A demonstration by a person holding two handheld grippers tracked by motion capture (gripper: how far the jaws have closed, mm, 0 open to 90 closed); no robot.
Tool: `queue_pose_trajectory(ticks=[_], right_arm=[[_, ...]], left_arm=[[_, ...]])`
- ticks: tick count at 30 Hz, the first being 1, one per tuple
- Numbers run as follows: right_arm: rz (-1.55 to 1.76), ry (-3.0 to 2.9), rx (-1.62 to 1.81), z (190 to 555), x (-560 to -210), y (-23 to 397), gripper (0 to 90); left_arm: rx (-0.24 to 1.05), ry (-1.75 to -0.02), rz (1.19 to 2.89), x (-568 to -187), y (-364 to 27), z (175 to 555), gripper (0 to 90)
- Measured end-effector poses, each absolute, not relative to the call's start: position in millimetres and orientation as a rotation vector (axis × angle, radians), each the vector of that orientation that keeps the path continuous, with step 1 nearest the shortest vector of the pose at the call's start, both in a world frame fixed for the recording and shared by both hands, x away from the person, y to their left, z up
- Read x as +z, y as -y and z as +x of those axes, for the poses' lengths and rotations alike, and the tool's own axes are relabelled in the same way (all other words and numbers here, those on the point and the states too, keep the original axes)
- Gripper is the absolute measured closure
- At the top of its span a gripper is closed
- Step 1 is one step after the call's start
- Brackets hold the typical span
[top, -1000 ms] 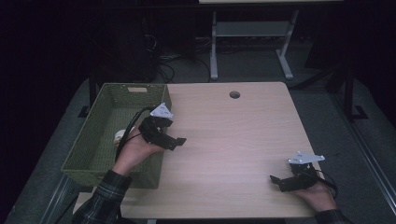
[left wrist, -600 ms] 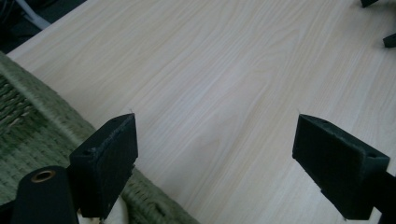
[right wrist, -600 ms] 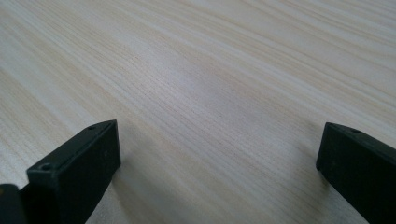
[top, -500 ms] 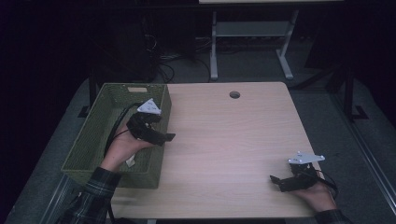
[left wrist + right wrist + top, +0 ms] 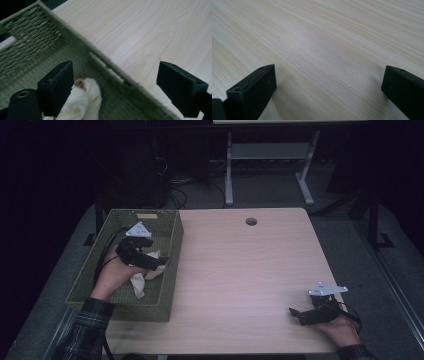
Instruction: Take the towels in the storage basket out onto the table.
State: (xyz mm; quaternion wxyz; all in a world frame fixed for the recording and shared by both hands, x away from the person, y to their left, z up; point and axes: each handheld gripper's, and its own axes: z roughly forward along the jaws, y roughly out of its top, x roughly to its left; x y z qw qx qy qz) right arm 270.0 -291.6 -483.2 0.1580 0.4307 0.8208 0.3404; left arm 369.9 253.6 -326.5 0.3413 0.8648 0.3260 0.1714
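Since a second ago the left gripper [image 5: 162,261] moved over the green woven basket [image 5: 170,270], wide open above a crumpled cream cloth [image 5: 82,100]; right gripper [image 5: 295,312] rests open, empty, on the table [image 5: 240,270].

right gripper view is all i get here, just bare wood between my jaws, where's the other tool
Observer: The left tool is over the green woven basket at the table's left edge, seen from the high view.
Operator: anything in that basket
Observer: A crumpled cream cloth lies on the basket floor, below the left tool.
Operator: has it grabbed the cloth
Observer: No. In the left gripper view its jaws stand wide apart, and the cloth sits low beside the left-hand jaw, not between them.
Operator: and where am i on the table
Observer: Your right tool is near the table's front right corner, jaws open, far from the basket.
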Motion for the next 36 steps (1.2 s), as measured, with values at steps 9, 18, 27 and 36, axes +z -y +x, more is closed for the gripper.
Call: queue_pose_trajectory(ticks=[9, 18, 27, 36], right_arm=[[1.229, -2.347, 0.974, 270, -483, 292, 0.0], [1.226, -2.345, 0.976, 270, -483, 292, 0.0], [1.228, -2.344, 0.977, 270, -483, 292, 0.0], [1.228, -2.344, 0.977, 270, -483, 292, 0.0]], left_arm=[[0.463, -0.937, 2.239, -343, -279, 379, 13.6], [0.470, -1.031, 2.253, -371, -303, 396, 13.5], [0.465, -1.084, 2.315, -393, -302, 414, 13.3], [0.407, -1.154, 2.367, -418, -300, 422, 13.3]])
